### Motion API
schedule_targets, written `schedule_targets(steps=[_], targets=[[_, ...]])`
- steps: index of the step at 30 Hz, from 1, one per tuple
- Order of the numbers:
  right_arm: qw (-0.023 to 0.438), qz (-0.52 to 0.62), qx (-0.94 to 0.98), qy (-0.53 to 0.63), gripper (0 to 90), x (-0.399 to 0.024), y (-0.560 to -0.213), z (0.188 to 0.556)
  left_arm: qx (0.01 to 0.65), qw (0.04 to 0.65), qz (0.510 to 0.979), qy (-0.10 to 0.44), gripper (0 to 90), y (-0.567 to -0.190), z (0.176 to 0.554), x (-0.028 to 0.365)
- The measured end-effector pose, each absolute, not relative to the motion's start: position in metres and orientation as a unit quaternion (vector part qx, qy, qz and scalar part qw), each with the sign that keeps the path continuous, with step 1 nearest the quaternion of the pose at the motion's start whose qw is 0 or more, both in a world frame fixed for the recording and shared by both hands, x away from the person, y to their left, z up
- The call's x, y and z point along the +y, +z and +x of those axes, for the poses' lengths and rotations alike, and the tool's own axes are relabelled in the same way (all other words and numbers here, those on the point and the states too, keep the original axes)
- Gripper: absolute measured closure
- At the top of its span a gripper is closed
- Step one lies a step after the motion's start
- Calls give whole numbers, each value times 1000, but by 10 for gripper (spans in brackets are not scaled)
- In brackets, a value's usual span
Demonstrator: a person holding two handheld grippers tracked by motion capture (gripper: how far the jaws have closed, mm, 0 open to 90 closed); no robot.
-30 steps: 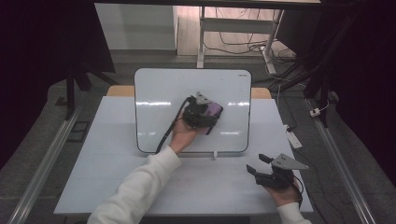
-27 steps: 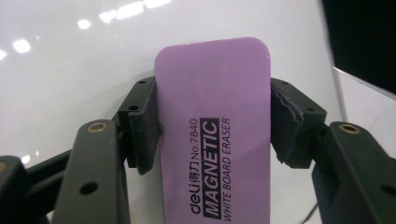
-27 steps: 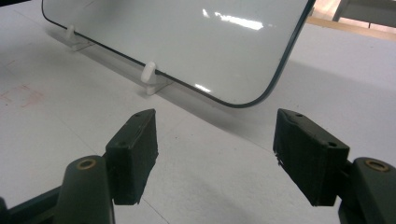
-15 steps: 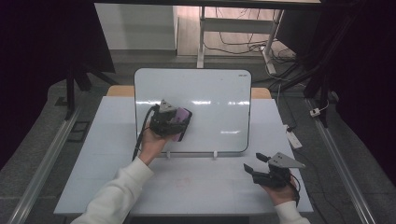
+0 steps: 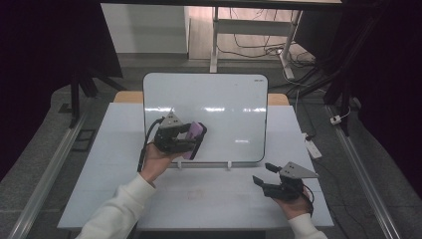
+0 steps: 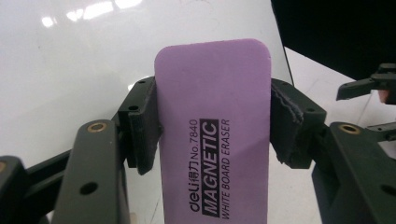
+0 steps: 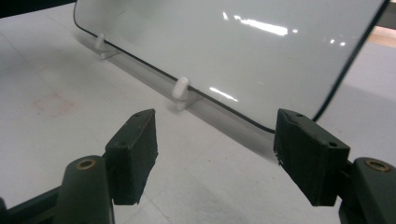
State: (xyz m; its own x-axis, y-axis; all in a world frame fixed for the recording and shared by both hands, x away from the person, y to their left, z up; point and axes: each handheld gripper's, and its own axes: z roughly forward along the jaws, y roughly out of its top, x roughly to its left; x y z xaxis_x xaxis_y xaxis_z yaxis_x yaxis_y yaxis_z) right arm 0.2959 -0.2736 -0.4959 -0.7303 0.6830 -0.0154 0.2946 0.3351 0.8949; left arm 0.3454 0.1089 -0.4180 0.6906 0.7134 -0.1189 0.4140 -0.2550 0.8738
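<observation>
The whiteboard (image 5: pixel 219 109) is glossy with bright glare, the purple eraser (image 6: pixel 214 135) looks matt and foam-like, and the white bench (image 5: pixel 114 164) is smooth and dull.

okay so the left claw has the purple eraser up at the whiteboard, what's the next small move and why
Probably sweep the left claw, shut on the purple rectangular magnetic eraser, sideways across the glossy white rectangular whiteboard. The eraser sits at the board's lower left corner, so most of the surface lies to one side. The right claw rests open on the table.

purple eraser (image 6: pixel 214 135) with black lettering; glossy white board (image 5: pixel 206 112), thin dark edge; black grippers (image 5: pixel 185 143); pale grey-white table (image 5: pixel 99 164); white sleeve (image 5: pixel 119 211); faint reddish square on table.
</observation>
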Motion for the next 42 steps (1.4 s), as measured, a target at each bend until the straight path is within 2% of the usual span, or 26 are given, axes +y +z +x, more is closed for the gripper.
schedule_targets(steps=[12, 35, 42], targets=[[186, 292, 800, 491, 297, -259, -496, 296, 356, 501, 779, 128, 405, -425, 341, 125], [134, 251, 807, 518, 274, -215, -492, 294, 321, 501, 797, 101, 404, -431, 337, 101], [96, 241, 797, 545, 254, -193, -486, 302, 307, 508, 801, 78, 404, -432, 336, 91]])
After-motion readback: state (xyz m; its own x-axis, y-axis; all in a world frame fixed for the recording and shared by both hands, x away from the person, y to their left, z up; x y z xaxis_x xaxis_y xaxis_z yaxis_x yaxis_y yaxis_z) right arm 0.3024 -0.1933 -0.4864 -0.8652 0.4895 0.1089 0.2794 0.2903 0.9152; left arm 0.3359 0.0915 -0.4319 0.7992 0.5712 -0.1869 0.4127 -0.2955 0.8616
